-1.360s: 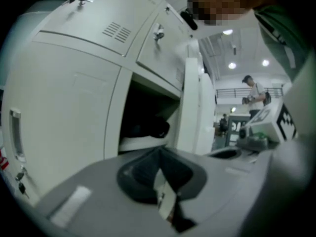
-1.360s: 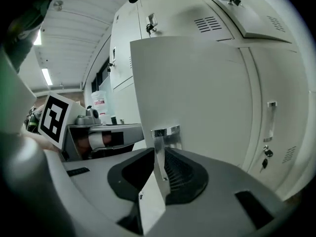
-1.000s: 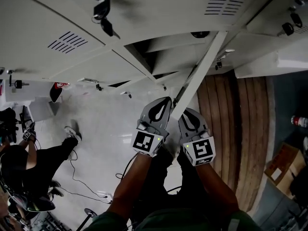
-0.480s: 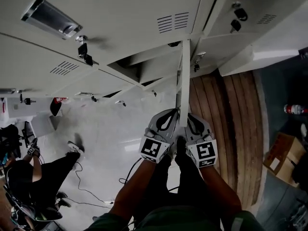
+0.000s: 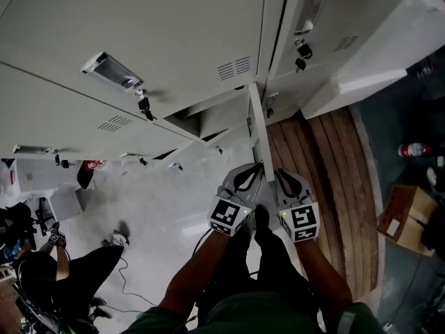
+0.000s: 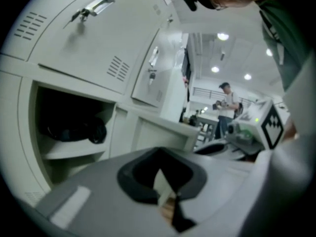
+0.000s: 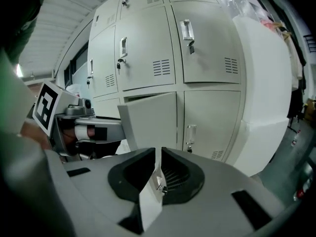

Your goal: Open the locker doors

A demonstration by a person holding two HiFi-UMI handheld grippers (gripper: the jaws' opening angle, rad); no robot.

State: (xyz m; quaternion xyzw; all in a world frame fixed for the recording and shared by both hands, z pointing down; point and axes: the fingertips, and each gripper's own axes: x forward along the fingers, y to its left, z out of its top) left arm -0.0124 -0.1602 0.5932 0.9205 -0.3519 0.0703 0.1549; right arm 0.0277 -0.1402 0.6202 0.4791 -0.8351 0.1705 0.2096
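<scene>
Both left tool (image 5: 252, 170) and right tool (image 5: 278, 175) stay clenched on the locker door (image 5: 255, 124), now swung further.

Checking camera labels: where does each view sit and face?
Head view: on the head, looking down the lockers; forearms, left gripper, right gripper show.
Left gripper view: along its jaws toward an open compartment; right gripper shows.
Right gripper view: along its jaws at the lockers; left gripper shows.
Shared: the open door, clamped by both.
</scene>
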